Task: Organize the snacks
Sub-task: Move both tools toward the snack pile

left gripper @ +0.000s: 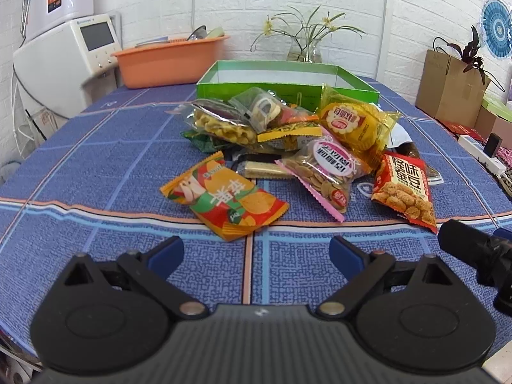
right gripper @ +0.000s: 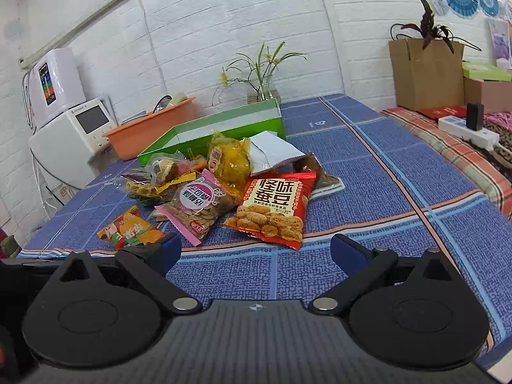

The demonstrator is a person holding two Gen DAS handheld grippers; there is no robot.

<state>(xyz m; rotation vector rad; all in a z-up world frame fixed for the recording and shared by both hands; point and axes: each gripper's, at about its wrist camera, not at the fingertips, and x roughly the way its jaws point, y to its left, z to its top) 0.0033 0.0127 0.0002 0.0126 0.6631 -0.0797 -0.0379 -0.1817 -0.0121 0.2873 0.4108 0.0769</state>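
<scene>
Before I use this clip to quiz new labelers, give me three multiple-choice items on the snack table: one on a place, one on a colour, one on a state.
1. Where is the green box?
A. behind the snack pile
B. in front of the pile
C. on the floor

2. What colour is the basin near the white appliance?
A. blue
B. orange
C. black

3. What is the left gripper doing?
A. clamping a red packet
C. shut and empty
B. open, holding nothing

Answers:
1 A: the box stands past the packets, toward the wall.
2 B: its wall is plainly orange.
3 B: its fingers stand wide apart over bare tablecloth.
</scene>
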